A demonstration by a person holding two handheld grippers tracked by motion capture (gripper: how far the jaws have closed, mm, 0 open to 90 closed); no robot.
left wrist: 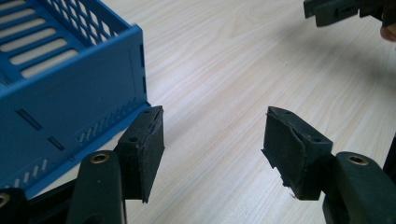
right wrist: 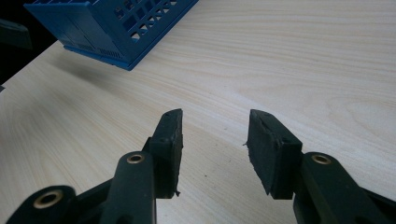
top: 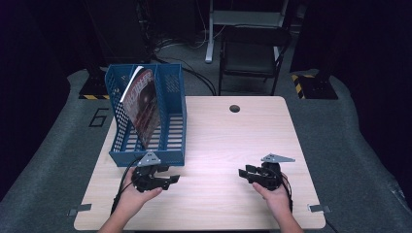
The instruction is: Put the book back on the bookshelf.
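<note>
High view: a blue file rack [top: 145, 116] stands at the table's [top: 233, 141] left edge, reaching from near the far left corner toward the near side. A magazine [top: 143, 104] leans tilted inside it. The left gripper [top: 172, 180] lies low over the table just in front of the rack's near wall, jaws apart and empty. The right gripper [top: 243, 172] sits toward the near right corner, jaws apart, nothing between them.

Left gripper view: both pads stand well apart over bare wood; the rack's [left wrist: 70, 88] near corner is just beside the left pad. Contact cannot be told.

Right gripper view: jaws open over bare table, the rack [right wrist: 112, 28] well apart, farther off.
</note>
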